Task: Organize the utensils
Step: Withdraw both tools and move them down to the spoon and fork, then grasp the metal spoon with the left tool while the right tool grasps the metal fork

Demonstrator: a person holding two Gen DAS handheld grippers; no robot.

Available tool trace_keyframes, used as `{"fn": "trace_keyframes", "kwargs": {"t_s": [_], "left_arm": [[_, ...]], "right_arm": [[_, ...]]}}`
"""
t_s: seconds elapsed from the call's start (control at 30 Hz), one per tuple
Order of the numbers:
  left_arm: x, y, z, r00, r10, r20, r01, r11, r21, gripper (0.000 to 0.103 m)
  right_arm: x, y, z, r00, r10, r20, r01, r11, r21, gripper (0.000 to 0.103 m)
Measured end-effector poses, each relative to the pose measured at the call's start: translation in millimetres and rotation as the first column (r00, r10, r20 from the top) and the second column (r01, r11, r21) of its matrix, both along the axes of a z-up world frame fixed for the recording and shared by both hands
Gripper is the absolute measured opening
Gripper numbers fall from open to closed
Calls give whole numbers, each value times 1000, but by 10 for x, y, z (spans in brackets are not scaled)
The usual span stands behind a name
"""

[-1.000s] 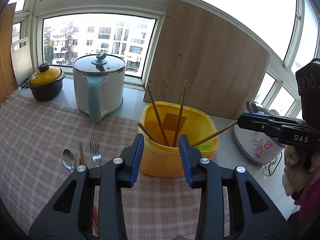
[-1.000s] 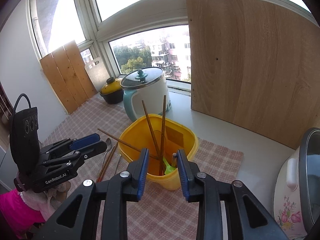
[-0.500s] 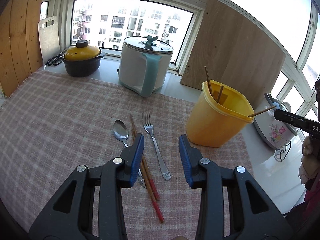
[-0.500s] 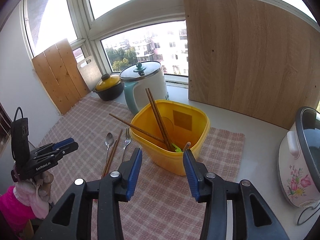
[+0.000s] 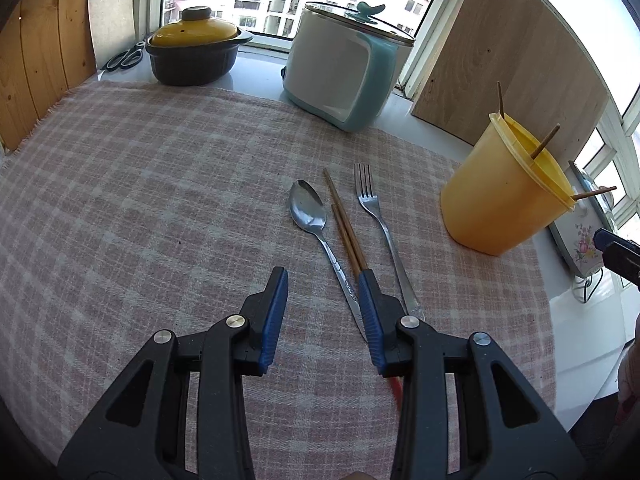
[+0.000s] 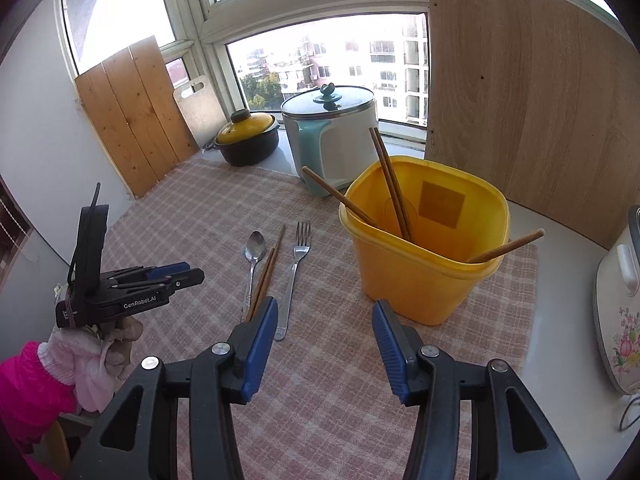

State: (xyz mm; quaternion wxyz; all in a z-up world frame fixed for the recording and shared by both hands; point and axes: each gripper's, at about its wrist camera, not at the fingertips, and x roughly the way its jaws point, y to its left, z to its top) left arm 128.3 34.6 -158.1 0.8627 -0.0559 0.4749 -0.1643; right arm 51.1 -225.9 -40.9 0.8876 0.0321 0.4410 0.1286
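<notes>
On the checked cloth point(image 5: 160, 200), three kinds of utensil lie side by side, handles toward the cameras: one spoon point(image 5: 310, 210), one pair of chopsticks point(image 5: 344, 224) with red ends, one fork point(image 5: 374, 208). They look laid out parallel so each handle can be pinched on its own.

The yellow bin point(image 6: 424, 264) stands just right of the fork and already holds chopsticks leaning on its rim; I count four sticks in the right wrist view, though something lower inside could be hidden.

Left gripper point(image 5: 323, 276): jaws spread, nothing between them, angled down at the cloth. Its right pad overlaps the chopsticks' lower end in the view; whether it touches them I can't tell.

Right gripper point(image 6: 324, 312): jaws have just been opening and now stand wide with only cloth between them, close in front of the bin. Judging by that, it is free for its next pick.

Clutter at the back, off the work path:
- one dark pot with yellow lid point(image 5: 192, 54)
- one white-and-teal cooker point(image 5: 344, 64)
- one wooden board point(image 6: 532, 120) leaning on the window
- one floral cooker point(image 6: 620, 308) at far right

My read: spoon, fork and the chopstick pair are left to move.
</notes>
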Motion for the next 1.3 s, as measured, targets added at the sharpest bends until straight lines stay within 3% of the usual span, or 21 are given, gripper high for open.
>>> {"fn": "trace_keyframes", "kwargs": {"t_s": [0.37, 0.6, 0.83, 1.3], "left_arm": [[311, 103, -250, 995, -59, -76, 57, 998, -31, 36], [537, 56, -369, 991, -94, -97, 91, 995, -37, 36], [857, 51, -436, 990, -103, -93, 98, 994, -55, 36], [1287, 103, -676, 982, -134, -136, 111, 980, -163, 36]], "right_arm": [[217, 530, -603, 992, 11, -122, -13, 1000, -19, 51], [326, 795, -947, 980, 10, -200, -16, 999, -30, 42], [507, 833, -1127, 971, -56, -233, 49, 998, -35, 37], [935, 927, -1416, 951, -117, -285, 88, 990, -112, 32]]}}
